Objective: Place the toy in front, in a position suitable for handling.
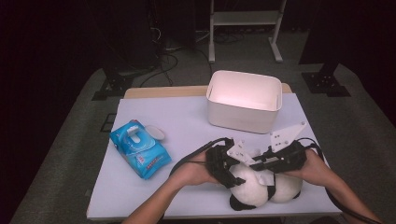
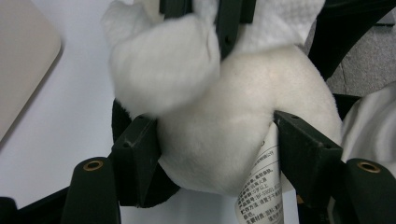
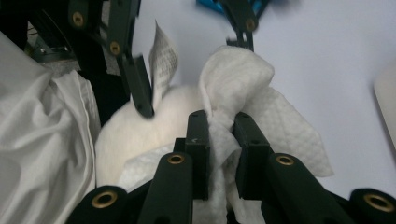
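Observation:
A black-and-white panda plush lies near the table's front edge. My left gripper is shut on it; in the left gripper view the jaws press into both sides of the white body, beside a printed tag. My right gripper is shut on a white wet wipe, which bunches up between its jaws and rests against the plush. From the high view the right gripper sits just above the plush. The wipe touches the top of the plush.
A blue wet-wipes pack with its white lid open lies at the left of the table. A white bin stands at the back centre. White cloth hangs at the left of the right gripper view.

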